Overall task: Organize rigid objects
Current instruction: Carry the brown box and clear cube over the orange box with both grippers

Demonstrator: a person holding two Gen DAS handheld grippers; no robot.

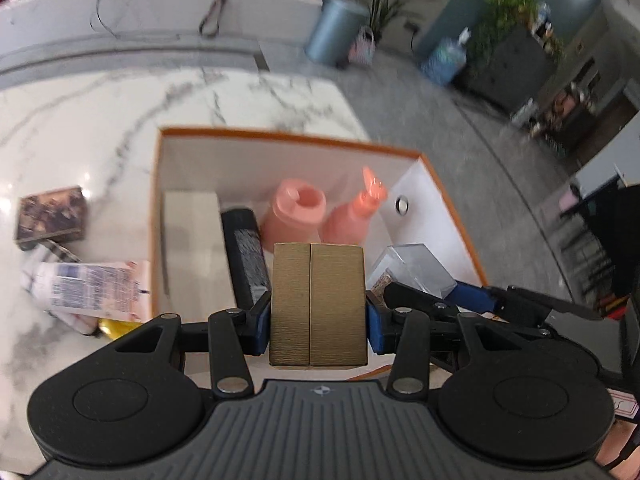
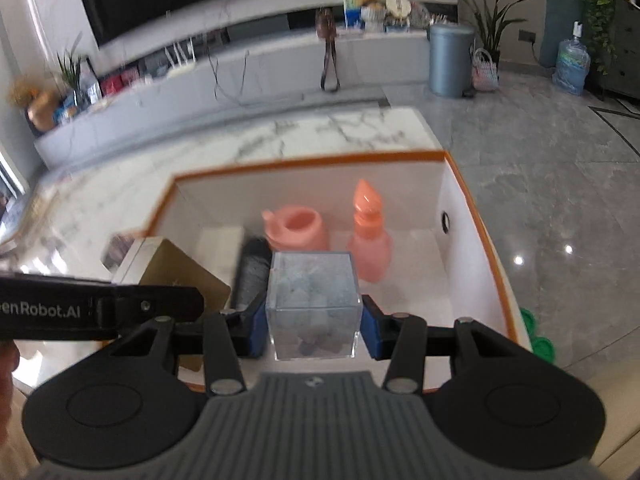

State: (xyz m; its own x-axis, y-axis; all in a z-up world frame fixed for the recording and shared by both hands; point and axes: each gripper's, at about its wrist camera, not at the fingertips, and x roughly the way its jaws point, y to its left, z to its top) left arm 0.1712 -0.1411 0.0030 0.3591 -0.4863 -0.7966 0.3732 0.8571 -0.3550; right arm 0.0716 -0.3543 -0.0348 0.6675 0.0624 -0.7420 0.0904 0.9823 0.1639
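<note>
Left gripper [image 1: 318,312]: jaws pinching a gold box [image 1: 318,304] by its two sides, held above the near edge of the bin.
Right gripper [image 2: 314,320]: jaws pinching a clear cube [image 2: 312,304] with pale and dark bits inside, also held over the bin's near side.
Bin [image 2: 312,160]: white inside, orange rim, standing on the marble desk [image 1: 80,120] at its 3 o'clock end beside the grey floor.
In the bin: a pink cup [image 2: 296,228] at 12 o'clock, a pink bottle [image 2: 368,236] just beside it toward 1 o'clock, a black ribbed item [image 1: 246,256] lying at 10 o'clock, a white box [image 1: 192,240] against the 9 o'clock wall.
Grippers together: seen from the left wrist, the clear cube [image 1: 412,268] sits at 3 o'clock of the gold box, close by.
Outside the bin: a dark patterned box [image 1: 52,216] and a printed tube [image 1: 92,288] lie on the desk at 9 o'clock.
</note>
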